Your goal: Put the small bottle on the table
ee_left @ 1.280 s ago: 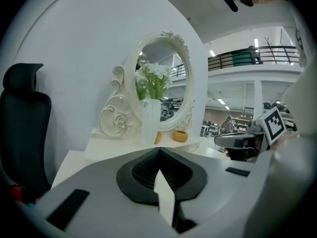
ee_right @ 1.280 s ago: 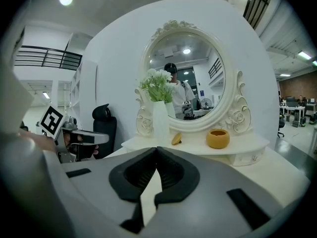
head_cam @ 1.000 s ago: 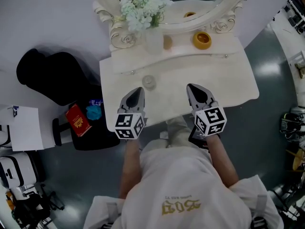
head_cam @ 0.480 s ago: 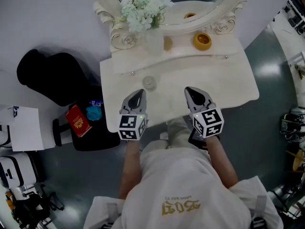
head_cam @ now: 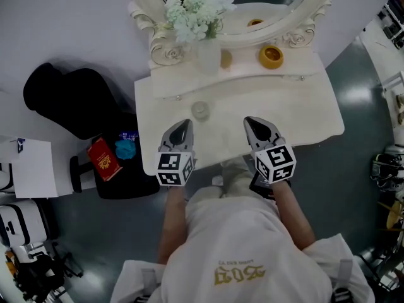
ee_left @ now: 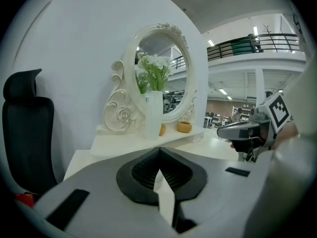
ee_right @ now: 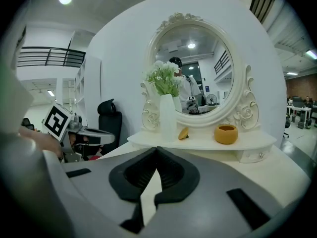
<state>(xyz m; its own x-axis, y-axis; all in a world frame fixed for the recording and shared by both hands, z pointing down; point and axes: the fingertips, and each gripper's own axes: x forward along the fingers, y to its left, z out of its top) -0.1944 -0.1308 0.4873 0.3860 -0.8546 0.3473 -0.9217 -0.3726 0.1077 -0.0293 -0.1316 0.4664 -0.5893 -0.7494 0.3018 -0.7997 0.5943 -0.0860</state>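
Task looks done: small bottle (head_cam: 200, 110) stands on the table (head_cam: 303, 115), just ahead of your left gripper (head_cam: 182, 125). Left gripper and right gripper (head_cam: 254, 123) are closed, empty. 0 steps left.

Wearing white short-sleeved shirt (head_cam: 243, 251), gold print. Grey left gripper (head_cam: 184, 124) and right gripper (head_cam: 252, 121): black-lined jaws, black-and-white marker cubes (head_cam: 173, 168).

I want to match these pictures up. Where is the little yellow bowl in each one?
Head view: yellow bowl at upper right, on the raised shelf.
Left gripper view: yellow bowl small, just right of centre, on that shelf.
Right gripper view: yellow bowl right of centre, bigger and clearer.
Shared landmark: the white vase of flowers stands to the bowl's left in all three.
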